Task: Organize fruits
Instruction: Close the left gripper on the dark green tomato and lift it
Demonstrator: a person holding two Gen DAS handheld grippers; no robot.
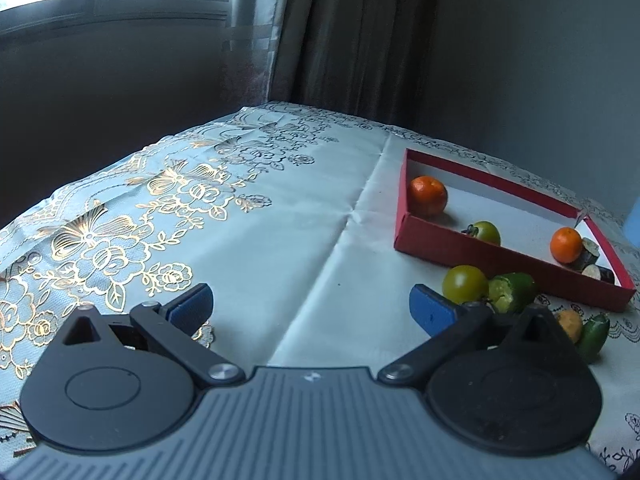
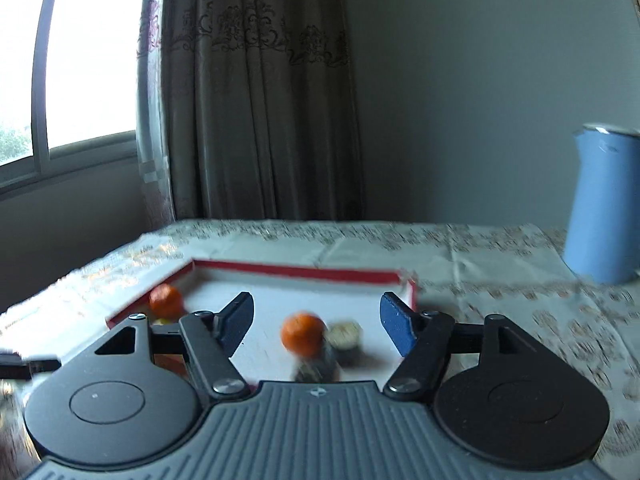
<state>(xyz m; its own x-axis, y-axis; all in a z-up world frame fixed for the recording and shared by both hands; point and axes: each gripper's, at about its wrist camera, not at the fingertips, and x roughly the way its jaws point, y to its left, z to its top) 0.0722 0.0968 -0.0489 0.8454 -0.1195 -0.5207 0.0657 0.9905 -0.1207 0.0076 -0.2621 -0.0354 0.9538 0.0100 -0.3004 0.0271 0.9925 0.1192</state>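
Observation:
A shallow red box [image 1: 472, 250] lies on the table at the right of the left wrist view. It holds two oranges [image 1: 428, 195], a green tomato [image 1: 485, 233] and dark round pieces [image 1: 588, 254]. Outside its near wall lie a green tomato [image 1: 465, 282], a green bitten fruit [image 1: 512, 291], a yellowish fruit [image 1: 571, 323] and a small green fruit [image 1: 595, 336]. My left gripper [image 1: 310, 308] is open and empty, left of these. My right gripper [image 2: 316, 320] is open and empty above the box [image 2: 304, 270], over an orange [image 2: 303, 334] and a dark piece [image 2: 347, 334]. The right wrist view is blurred.
A pale tablecloth with gold flowers [image 1: 160, 208] covers the table. A blue jug [image 2: 604, 204] stands at the right in the right wrist view. Curtains [image 2: 256, 92], a window and a grey wall are behind the table's far edge.

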